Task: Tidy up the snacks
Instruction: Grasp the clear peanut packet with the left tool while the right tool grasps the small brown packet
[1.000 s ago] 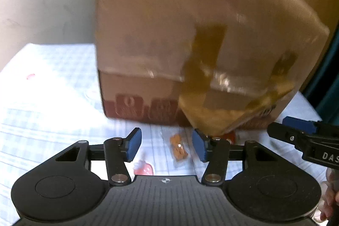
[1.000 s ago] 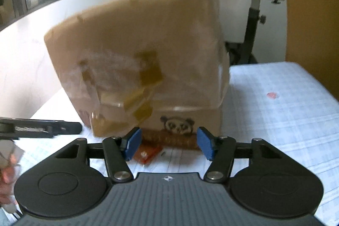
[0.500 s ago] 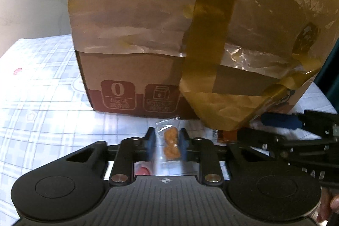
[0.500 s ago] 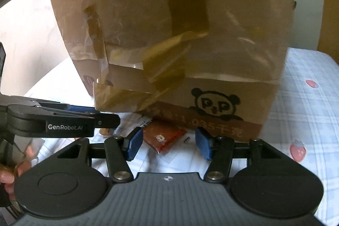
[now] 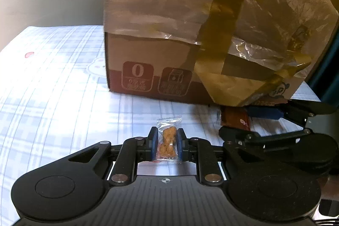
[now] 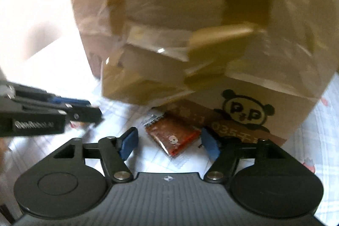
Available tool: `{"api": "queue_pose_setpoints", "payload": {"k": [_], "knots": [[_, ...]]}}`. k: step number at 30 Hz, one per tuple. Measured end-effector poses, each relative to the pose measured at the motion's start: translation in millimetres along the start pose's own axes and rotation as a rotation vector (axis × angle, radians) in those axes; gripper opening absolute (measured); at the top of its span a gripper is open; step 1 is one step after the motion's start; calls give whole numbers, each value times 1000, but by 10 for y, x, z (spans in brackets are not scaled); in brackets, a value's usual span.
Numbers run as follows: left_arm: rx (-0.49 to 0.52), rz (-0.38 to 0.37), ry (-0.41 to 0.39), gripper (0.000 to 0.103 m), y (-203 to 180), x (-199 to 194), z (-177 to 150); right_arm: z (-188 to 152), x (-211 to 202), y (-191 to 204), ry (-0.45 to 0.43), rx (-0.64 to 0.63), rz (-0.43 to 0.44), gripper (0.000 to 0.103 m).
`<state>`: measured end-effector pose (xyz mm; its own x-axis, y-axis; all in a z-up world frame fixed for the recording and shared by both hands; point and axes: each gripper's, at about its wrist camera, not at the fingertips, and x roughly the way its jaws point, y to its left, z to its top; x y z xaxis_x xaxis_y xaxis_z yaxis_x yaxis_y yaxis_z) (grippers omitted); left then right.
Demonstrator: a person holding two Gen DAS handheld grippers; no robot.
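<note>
Left gripper [image 5: 165, 145]: its blue pads are pressing in on both sides of a small clear plastic packet holding a golden-brown nugget-shaped snack [image 5: 168, 140], pinching it just above the cloth.
Clear packet: its crimped top edge is sticking out forward past the fingertips; its lower end is lying between the black finger links.
Right gripper [image 6: 169, 142]: its jaws are standing wide apart, flanking a flat reddish-brown foil snack packet with a small white face print [image 6: 174, 137] without touching it.
Red packet: it is lying slantwise on the cloth, its far corner reaching right up to the foot of the box.
Box: a large brown cardboard box wrapped in clear film and olive-brown tape [image 5: 190, 39] is standing directly ahead of both grippers, filling most of each view and blocking whatever is behind it; a panda logo is showing on its lower side.
Crowding: in the left wrist view the right gripper is coming in from the right, close beside the left one.
Counter: a white cloth with a pale blue check [image 5: 53, 88] is covering it.
</note>
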<state>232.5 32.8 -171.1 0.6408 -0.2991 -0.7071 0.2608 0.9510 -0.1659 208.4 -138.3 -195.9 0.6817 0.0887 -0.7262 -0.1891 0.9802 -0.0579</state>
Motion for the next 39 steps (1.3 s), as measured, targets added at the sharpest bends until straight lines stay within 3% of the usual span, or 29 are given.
{"api": "queue_pose_setpoints", "payload": {"k": [6, 11, 15, 20, 22, 24, 26, 28, 31, 32, 36, 39], "knots": [[-36, -5, -11, 20, 81, -87, -74, -7, -67, 4, 23, 29, 15, 44], [-47, -9, -21, 20, 122, -127, -163, -73, -157, 12, 35, 87, 45, 39], [-56, -14, -22, 20, 114, -183, -188, -37, -194, -26, 16, 102, 17, 36], [-67, -19, -26, 20, 118, -187, -190, 50, -160, -131, 21, 88, -17, 44], [-66, -18, -28, 20, 123, -194, -196, 80, -112, -183, 25, 80, -19, 53], [-72, -21, -31, 20, 131, -199, -202, 105, -63, -263, 47, 96, 17, 56], [-75, -24, -33, 20, 138, -190, -218, 105, -41, -296, 52, 100, 63, 63], [-73, -24, -34, 20, 142, -191, -224, 112, -10, -264, 60, 62, 86, 78], [-73, -23, -36, 20, 138, -188, -230, 116, 6, -208, 69, 25, 68, 79], [-74, -24, -37, 20, 139, -189, -232, 116, 1, -217, 69, 33, 63, 78], [-75, -23, -37, 20, 136, -189, -235, 155, -24, -231, 57, 66, 94, 44], [-76, -25, -37, 20, 138, -189, -237, 162, -29, -186, 62, 61, 67, 36]]}}
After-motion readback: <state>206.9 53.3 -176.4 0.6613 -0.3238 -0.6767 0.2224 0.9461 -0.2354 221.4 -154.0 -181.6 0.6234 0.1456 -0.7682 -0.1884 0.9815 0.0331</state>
